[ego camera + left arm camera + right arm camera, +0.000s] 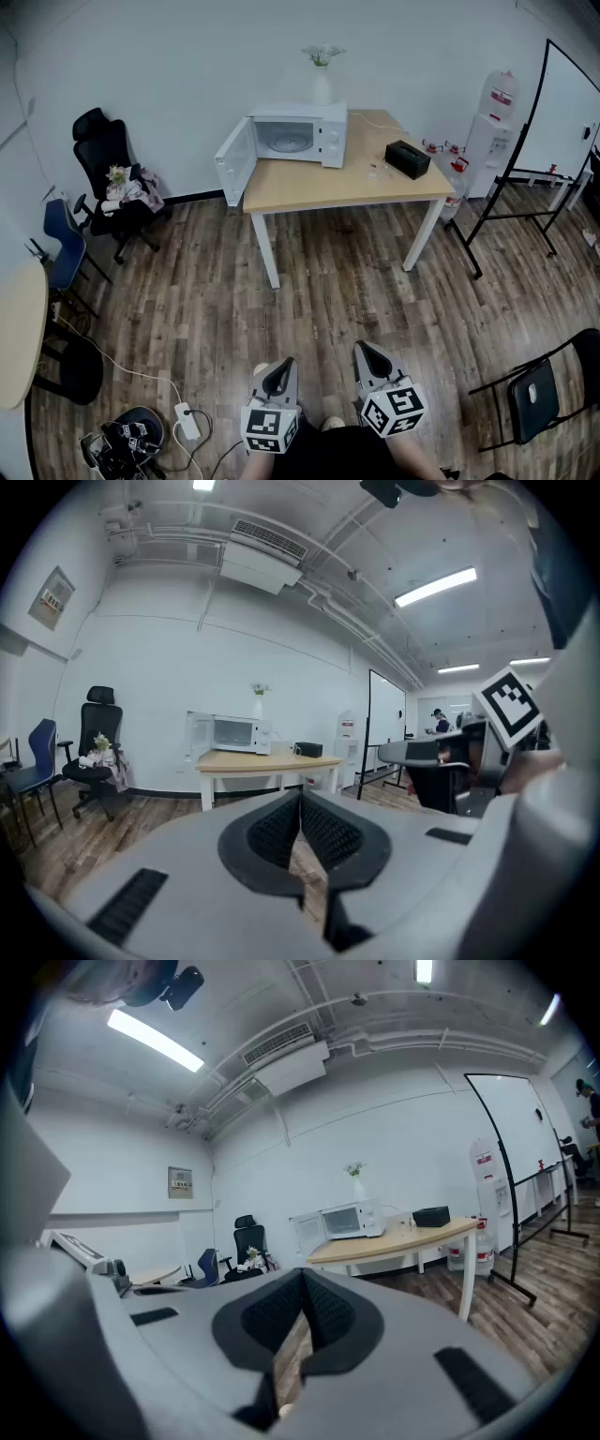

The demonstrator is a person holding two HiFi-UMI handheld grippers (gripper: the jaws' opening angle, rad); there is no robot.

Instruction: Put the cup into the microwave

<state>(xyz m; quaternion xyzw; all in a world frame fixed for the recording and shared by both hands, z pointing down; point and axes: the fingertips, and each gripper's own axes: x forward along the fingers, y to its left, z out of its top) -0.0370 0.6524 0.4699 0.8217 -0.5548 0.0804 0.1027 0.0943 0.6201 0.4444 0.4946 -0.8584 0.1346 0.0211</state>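
A white microwave [298, 137] stands on the far left of a wooden table [328, 187], its door [233, 160] swung open to the left. A small clear cup [377, 170] sits on the table to the microwave's right, next to a black box [407, 158]. My left gripper [280, 367] and right gripper [365, 353] are low in the head view, over the wooden floor and far from the table. Both are shut, with nothing between the pads. The left gripper [300, 797] faces the microwave [234, 733]. In the right gripper [302, 1277] view the microwave [349, 1220] is also distant.
A vase of flowers [322, 82] stands on the microwave. A black office chair [105, 169] and a blue chair [60, 246] are at the left. At the right are a water dispenser [491, 127], a whiteboard stand [548, 141] and a folding chair [536, 394]. Cables and a power strip [185, 421] lie on the floor.
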